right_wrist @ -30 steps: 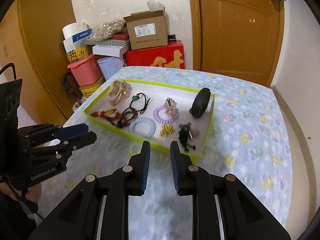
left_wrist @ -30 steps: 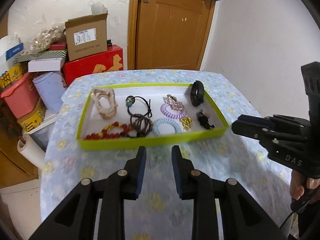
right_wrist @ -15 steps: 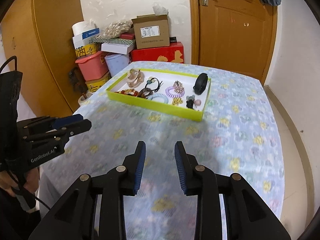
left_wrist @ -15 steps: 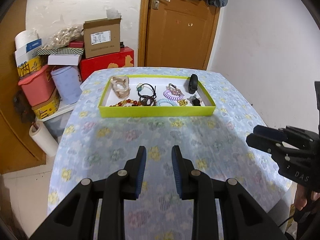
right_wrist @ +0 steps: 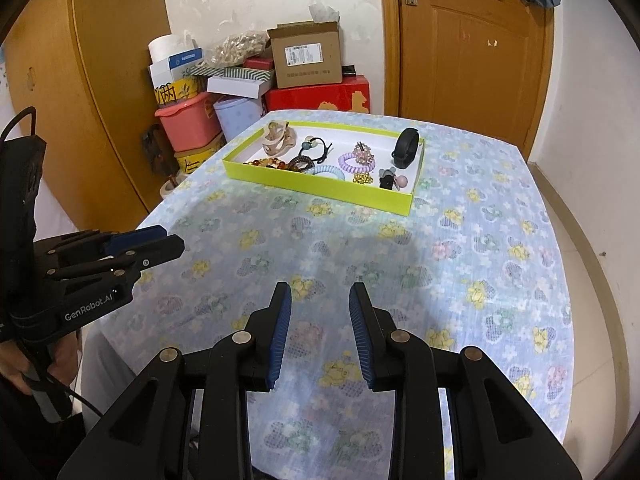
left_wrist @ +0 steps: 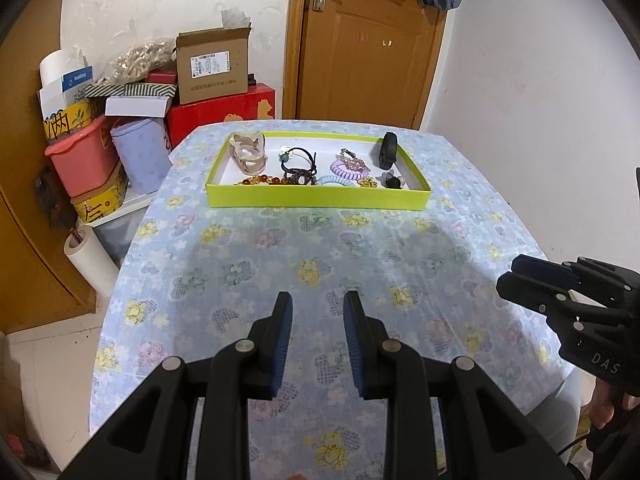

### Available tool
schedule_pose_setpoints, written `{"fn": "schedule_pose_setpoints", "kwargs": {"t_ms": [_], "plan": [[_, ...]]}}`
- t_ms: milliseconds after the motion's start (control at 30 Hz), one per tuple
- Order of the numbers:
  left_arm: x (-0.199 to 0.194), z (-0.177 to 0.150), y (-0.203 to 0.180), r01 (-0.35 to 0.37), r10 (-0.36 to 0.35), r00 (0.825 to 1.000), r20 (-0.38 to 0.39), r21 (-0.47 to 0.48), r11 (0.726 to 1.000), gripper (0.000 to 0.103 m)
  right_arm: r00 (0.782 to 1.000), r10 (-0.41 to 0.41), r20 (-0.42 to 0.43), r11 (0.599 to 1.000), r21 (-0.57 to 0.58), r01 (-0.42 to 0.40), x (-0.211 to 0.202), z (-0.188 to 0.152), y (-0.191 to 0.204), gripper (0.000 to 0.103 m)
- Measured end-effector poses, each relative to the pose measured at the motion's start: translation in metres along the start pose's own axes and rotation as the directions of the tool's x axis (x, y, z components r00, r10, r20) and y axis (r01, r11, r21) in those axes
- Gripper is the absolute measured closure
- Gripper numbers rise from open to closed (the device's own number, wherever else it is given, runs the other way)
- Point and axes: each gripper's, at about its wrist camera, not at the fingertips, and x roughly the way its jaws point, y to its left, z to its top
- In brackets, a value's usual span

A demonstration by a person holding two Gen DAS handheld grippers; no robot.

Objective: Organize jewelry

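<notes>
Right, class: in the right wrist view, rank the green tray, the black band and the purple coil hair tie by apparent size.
1. Green tray, by far.
2. Black band.
3. Purple coil hair tie, close to the band in size, so this order is uncertain.

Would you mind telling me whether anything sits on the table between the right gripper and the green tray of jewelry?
Nothing visible does. Only bare floral tablecloth lies between the open right gripper and the green tray. The left gripper hangs off to the side, clear of that path.
</notes>
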Motion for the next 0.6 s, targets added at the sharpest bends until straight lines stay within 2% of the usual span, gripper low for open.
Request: {"fn": "schedule_pose_setpoints", "kwargs": {"t_ms": [600], "plan": [[0.0019,0.0004,0.0011,-0.013,0.013,1.0,-0.003,0.002,1.0,0.076,1.0,-0.004,-0.005,1.0,0.001,0.004,0.0007,-0.0001,0.0,0.072]]}}
